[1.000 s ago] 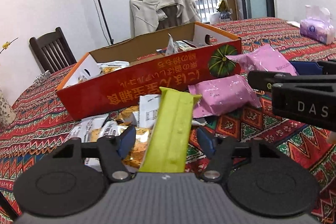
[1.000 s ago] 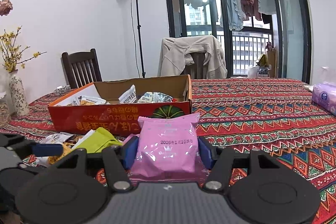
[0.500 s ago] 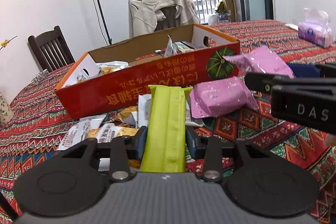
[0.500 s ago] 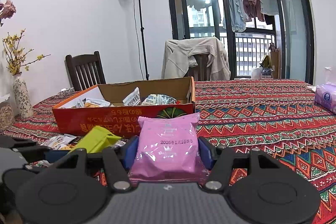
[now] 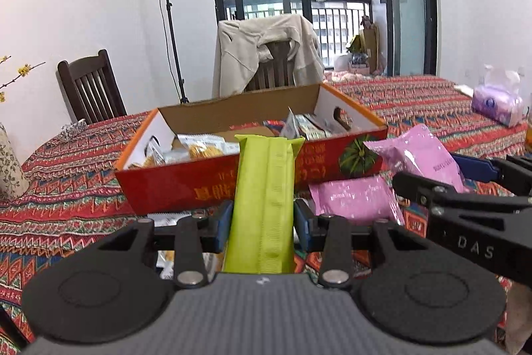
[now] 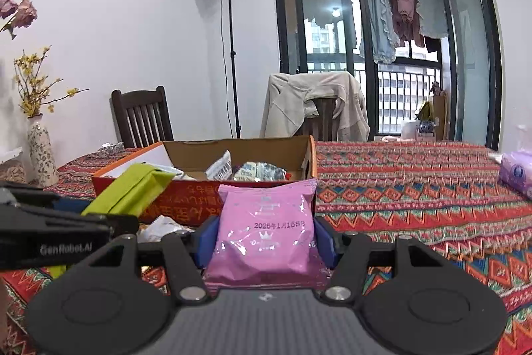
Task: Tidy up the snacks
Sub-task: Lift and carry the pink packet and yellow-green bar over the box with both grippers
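Between our left gripper's point(image 5: 262, 222) blue pads point(image 5: 222, 226) stands a long lime-green snack packet with a crimped seam point(image 5: 264, 205), clamped from both sides and raised off the table, its far end lined up with the near wall of the shallow red cardboard box point(image 5: 186, 185). Our right gripper point(image 6: 264, 240) is closed the same way on a glossy pink snack pouch with a printed date point(image 6: 266, 235), held upright in front of the box's right end. From the left wrist view we see that box already holding several small wrapped snacks point(image 5: 199, 147) on its brown floor, and just beside it, on the red patterned tablecloth point(image 5: 66, 188), a second pink pouch point(image 5: 355, 200) lies flat. More loose wrappers point(image 6: 164, 227) sit on the cloth near the box's front wall. A purple tissue pack point(image 5: 497, 103) rests well apart toward the right, and a chair draped with a beige jacket point(image 6: 312, 108) stands behind the table.
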